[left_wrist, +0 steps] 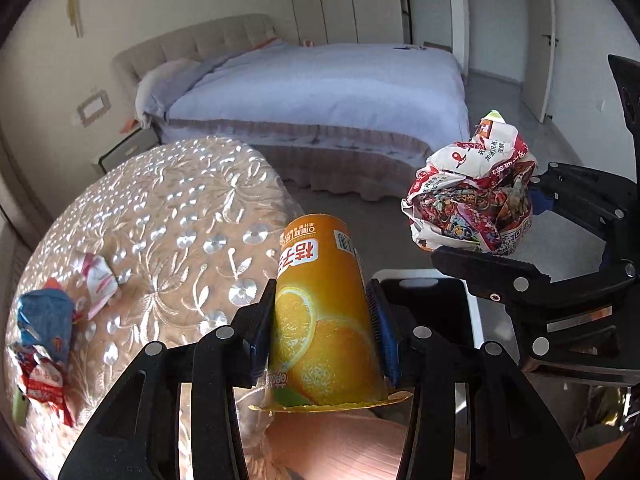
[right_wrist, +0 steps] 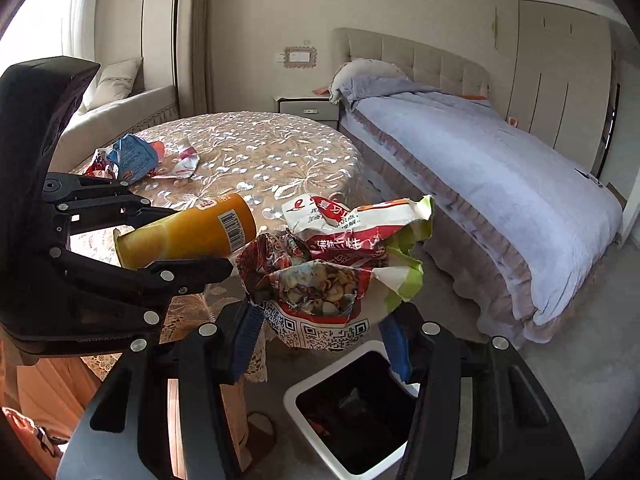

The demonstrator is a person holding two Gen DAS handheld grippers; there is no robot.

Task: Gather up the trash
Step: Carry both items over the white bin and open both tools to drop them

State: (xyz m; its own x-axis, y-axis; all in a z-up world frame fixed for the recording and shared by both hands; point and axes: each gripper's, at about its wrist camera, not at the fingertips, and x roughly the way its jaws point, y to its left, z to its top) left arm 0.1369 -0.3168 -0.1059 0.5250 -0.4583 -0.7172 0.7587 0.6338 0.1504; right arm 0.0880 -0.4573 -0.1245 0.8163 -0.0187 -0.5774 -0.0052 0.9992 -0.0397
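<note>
My left gripper [left_wrist: 320,332] is shut on an orange juice cup [left_wrist: 324,320], held mouth toward the camera at the round table's edge; the cup also shows in the right wrist view [right_wrist: 188,232]. My right gripper [right_wrist: 320,340] is shut on a crumpled red and white snack bag [right_wrist: 336,268], held in the air above a white trash bin [right_wrist: 304,388] with a black liner. The bag also shows in the left wrist view [left_wrist: 472,192]. More wrappers lie on the table: a blue one [right_wrist: 134,156] and a white and pink one [right_wrist: 186,164].
The round table [right_wrist: 260,152] has an embroidered cloth. A bed [right_wrist: 500,176] stands to the right, with a nightstand [right_wrist: 308,108] at its head. A sofa [right_wrist: 116,100] sits by the window. The bin stands on the grey floor between table and bed.
</note>
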